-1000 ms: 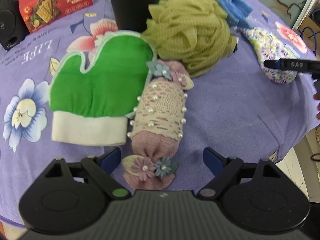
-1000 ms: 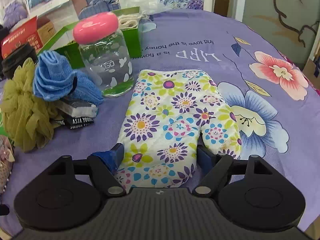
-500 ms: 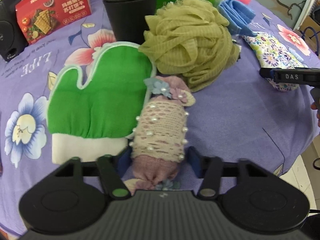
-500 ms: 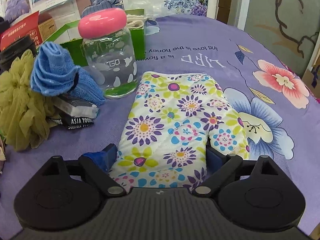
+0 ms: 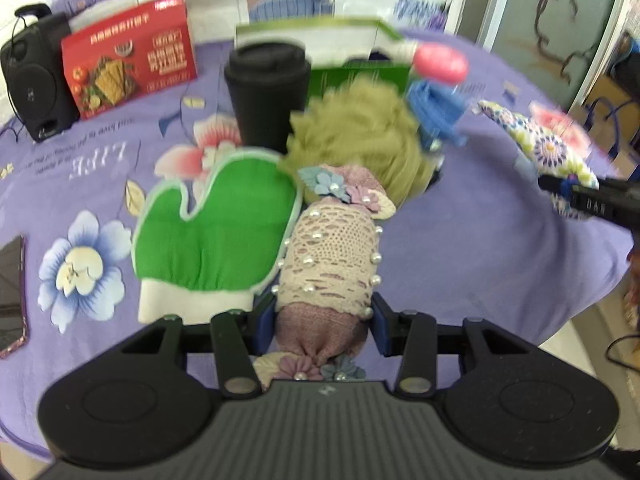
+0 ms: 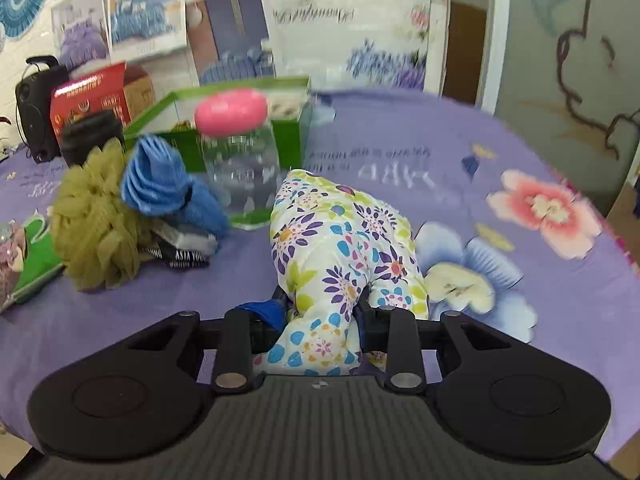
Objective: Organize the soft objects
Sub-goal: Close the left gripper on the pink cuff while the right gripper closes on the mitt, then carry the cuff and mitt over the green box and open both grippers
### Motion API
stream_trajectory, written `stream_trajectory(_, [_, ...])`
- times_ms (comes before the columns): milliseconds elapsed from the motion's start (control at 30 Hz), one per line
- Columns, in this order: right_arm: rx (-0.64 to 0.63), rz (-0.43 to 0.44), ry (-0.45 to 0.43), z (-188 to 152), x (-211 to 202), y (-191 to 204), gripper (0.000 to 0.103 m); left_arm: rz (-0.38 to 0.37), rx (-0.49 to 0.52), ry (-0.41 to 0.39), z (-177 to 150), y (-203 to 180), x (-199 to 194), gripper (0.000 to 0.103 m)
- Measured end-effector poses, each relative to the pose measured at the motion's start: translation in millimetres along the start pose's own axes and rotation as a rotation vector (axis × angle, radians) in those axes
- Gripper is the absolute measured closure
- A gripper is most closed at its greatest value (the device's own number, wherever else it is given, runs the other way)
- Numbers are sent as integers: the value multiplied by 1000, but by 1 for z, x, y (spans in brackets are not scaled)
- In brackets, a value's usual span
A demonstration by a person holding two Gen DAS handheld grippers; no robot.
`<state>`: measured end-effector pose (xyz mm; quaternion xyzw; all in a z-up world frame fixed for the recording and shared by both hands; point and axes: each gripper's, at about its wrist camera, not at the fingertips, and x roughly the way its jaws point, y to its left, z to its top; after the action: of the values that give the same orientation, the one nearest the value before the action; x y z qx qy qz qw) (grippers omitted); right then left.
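Note:
A pink roll wrapped in pearl-studded lace [image 5: 332, 256] has its near end between the blue pads of my left gripper [image 5: 324, 320], which is shut on it. The roll's far end rests beside a green mitt [image 5: 224, 232] and against an olive bath pouf [image 5: 356, 136]. The jaws of my right gripper [image 6: 320, 312] are closing, and its pads press the bunched cuff of a floral oven mitt [image 6: 344, 248], whose body humps up off the cloth. A folded blue towel [image 6: 160, 184] lies behind the pouf [image 6: 92, 232].
A purple flowered tablecloth [image 6: 480, 184] covers the table. At the back stand a glass jar with a pink lid [image 6: 240, 160], a green box [image 6: 176, 136], a black cup [image 5: 268, 88], a red carton [image 5: 132, 68] and a speaker [image 5: 28, 76]. A phone [image 5: 10, 292] lies at the left edge.
Both grippers closed, the left on the lace roll and the right on the floral mitt. Both then rose, and the mitt bunched up off the cloth.

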<state>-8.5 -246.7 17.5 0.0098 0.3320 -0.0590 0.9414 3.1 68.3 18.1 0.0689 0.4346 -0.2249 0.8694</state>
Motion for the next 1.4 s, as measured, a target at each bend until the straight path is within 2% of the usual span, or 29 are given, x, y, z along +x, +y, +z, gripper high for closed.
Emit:
stream_trajectory(200, [-33,-8,-148,27,-41,-12,89,-96,-57,-61,44,15,-25,58])
stream_trajectory(267, [-61,3,-194,47,-44,-16,89,-102,-56,-89,70,21,-30,58])
stream_trajectory(367, [-110,35,-251,85,-36,-18,89,-67,-24,-150,117,28,-34,58])
stream_trajectory(533, [-206,111,-276,157,7,2,88,30,40,-219,209,36,-21,58])
stream_trajectory(600, [-239,146,-264,182,30,14,88,35,62,-243,243,39,-10,58])
stream_trajectory(700, [-305,183,-228,209,69,34,88,43,62,-245,284,41,18,57])
stream_trajectory(800, [-360,225,-166,225,112,53,88,51,58,-201,315,45,58,57])
stream_trajectory(900, [-409,264,-99,230,150,67,86,66,59,-131,332,48,106,57])
stream_trajectory(933, [-418,283,-74,232,162,71,82,69,65,-103,336,49,123,53])
stream_trajectory(967, [-418,302,-41,233,173,74,80,80,60,-76,340,51,137,45])
stream_trajectory(1033, [-383,345,40,237,193,77,78,88,50,-58,343,56,158,33])
stream_trajectory(1100, [-348,371,83,238,205,77,76,81,34,-53,346,59,166,33])
stream_trajectory(1300, [-372,348,59,236,206,82,71,78,17,-73,350,60,155,32])
stream_trajectory(1400, [-326,423,10,239,203,77,69,89,15,-91,352,58,142,32])
